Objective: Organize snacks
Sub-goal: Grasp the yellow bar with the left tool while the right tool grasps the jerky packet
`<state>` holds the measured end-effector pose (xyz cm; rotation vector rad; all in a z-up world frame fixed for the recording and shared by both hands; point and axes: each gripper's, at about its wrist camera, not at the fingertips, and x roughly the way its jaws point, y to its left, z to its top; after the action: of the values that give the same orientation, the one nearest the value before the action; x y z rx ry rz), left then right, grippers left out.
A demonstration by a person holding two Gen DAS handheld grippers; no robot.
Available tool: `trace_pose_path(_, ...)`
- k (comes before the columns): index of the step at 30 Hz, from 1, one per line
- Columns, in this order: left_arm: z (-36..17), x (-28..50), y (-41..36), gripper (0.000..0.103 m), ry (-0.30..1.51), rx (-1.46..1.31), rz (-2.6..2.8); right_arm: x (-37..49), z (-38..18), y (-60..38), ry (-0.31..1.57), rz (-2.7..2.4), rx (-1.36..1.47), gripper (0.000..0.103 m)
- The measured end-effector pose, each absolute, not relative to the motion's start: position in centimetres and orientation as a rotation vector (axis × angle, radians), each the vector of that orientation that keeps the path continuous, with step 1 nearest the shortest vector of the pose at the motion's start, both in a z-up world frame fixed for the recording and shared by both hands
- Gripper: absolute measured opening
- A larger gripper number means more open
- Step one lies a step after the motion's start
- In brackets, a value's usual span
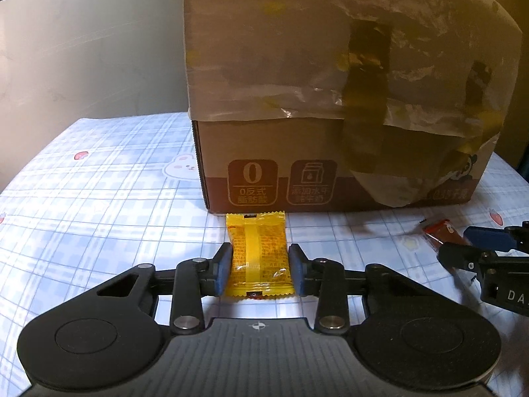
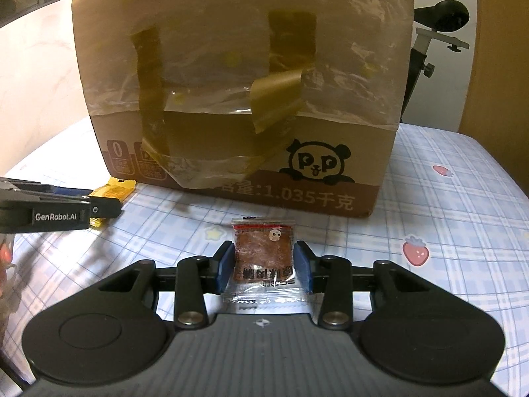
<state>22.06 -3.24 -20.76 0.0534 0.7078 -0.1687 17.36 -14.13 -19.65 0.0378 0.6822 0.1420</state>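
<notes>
The left gripper [image 1: 259,269] pinches a yellow packet [image 1: 259,254] between its blue pads [image 1: 222,273], one pad against each long side. The packet's long axis runs straight ahead along the fingers, toward the box [image 1: 330,99]. Its back seam faces up and runs the same way, and its far crimped end lies just short of the box's base. The near crimped end sits between the pads, toward the gripper body. Whether the packet rests on the cloth [image 1: 99,198] or is lifted just off it cannot be told.

The right gripper [image 2: 264,271] pinches a clear packet [image 2: 264,261] holding a brown square snack, with a pad [image 2: 303,269] pressed to each side. This packet also lies lengthwise along the fingers, its red-striped end pointing at the box [image 2: 231,82] and its other crimped end back near the gripper body. The printing on it reads upside down from this camera. It stops well short of the box's front face.

The box stands on the checked cloth [image 2: 446,198], its flaps up and covered with wrinkled clear film and strips of brown tape. A panda face is printed on its front.

In the right wrist view the left gripper [image 2: 109,198] shows at the left edge, the yellow packet [image 2: 112,190] poking out toward the box. In the left wrist view the right gripper [image 1: 463,243] shows at the right edge with the brown snack [image 1: 441,231] between its fingers.
</notes>
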Motion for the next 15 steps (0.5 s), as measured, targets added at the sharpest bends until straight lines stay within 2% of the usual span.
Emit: trace_pose_path(15, -21.1, 22.1, -1.8, 0.039, 0.701, 0.006, -0.183, 17.3, -19.7, -14.2, 0.677, 0.146, 0.059, 0.042)
